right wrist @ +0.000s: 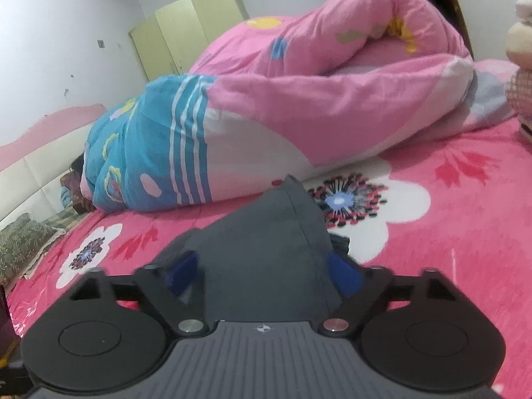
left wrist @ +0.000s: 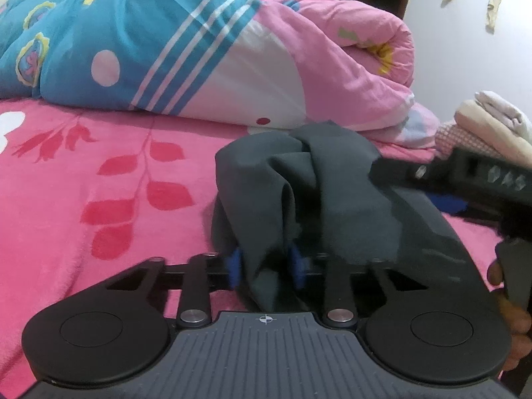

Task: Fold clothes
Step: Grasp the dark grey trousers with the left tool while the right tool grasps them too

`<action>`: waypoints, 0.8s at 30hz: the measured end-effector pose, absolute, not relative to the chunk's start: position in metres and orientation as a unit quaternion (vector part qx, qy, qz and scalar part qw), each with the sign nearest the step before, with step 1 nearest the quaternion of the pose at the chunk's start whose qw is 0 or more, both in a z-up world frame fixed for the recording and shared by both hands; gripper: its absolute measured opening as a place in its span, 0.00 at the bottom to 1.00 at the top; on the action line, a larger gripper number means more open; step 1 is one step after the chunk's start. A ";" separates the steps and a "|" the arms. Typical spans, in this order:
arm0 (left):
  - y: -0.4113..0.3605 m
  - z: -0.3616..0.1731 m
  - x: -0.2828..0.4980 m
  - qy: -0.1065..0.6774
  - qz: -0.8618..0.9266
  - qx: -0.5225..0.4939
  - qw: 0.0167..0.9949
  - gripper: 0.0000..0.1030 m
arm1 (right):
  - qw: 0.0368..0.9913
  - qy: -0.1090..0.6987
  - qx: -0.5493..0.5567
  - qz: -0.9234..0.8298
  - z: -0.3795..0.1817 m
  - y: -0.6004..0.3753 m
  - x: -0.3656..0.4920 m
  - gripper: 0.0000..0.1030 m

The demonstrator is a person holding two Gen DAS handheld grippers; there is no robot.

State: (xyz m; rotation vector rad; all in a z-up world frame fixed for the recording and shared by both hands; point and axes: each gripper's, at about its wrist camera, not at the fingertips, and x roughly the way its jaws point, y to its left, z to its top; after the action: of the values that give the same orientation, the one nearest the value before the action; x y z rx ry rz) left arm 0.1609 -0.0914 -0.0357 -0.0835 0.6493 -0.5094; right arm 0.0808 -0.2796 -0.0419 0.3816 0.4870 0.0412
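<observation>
Now the left gripper (left wrist: 266,264) pinches the soft, limp grey garment (left wrist: 332,179) — right gripper (right wrist: 262,274) gapes around its hem — take the corners.

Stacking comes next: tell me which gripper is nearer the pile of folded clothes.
Right. The right gripper shows just in front of the pile in the left wrist view; the left gripper, shut on the grey garment, sits farther left.

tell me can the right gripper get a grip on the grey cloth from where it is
Probably yes: the grey cloth already lies between the right gripper's open fingers, nothing blocking it. The left gripper already pinches another part.
</observation>
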 end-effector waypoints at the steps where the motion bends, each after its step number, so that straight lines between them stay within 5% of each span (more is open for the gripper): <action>1: -0.091 -0.034 0.160 0.317 -0.250 -0.037 0.914 0.13 | 0.950 0.245 0.191 0.020 -0.043 -0.279 0.081 0.72; 12: -0.066 -0.034 0.127 0.308 -0.268 -0.012 0.913 0.00 | 0.948 0.261 0.178 0.020 -0.029 -0.264 0.057 0.19; 17: -0.050 -0.038 0.117 0.314 -0.296 -0.044 0.901 0.00 | 0.952 0.260 0.163 0.023 -0.025 -0.244 0.035 0.08; 24: -0.033 -0.029 0.108 0.300 -0.315 -0.062 0.898 0.01 | 0.952 0.267 0.135 0.060 -0.025 -0.217 -0.001 0.04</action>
State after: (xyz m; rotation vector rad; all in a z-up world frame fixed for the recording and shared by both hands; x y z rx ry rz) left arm 0.1078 -0.0329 -0.0295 -0.1283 0.6212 -0.6514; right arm -0.0006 -0.2175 -0.0253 0.2736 0.5419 0.1223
